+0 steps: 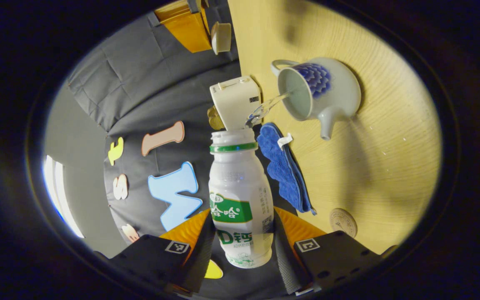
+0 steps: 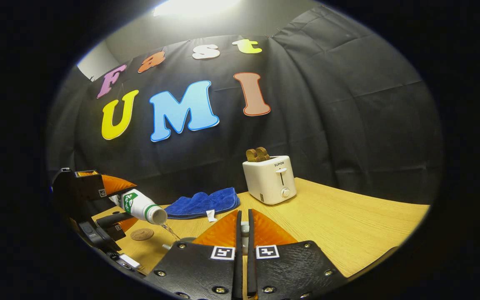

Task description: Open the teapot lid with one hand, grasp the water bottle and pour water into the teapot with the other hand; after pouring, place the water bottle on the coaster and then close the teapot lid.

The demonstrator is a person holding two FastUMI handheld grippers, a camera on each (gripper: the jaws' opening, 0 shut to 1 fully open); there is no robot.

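While water pours, toaster [image 1: 236,102] adjoins teapot [image 1: 327,91].

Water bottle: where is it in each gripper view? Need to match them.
Left gripper view: water bottle at bottom centre, between this gripper's own fingers, mouth toward the teapot.
Right gripper view: water bottle at lower left, tilted, held by the far gripper.
Shared landmark: toaster.

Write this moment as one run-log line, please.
step: pouring | left hand-held gripper: shut on water bottle, tilted | stream enters open teapot | right hand-held gripper: holds lid | coaster: bare
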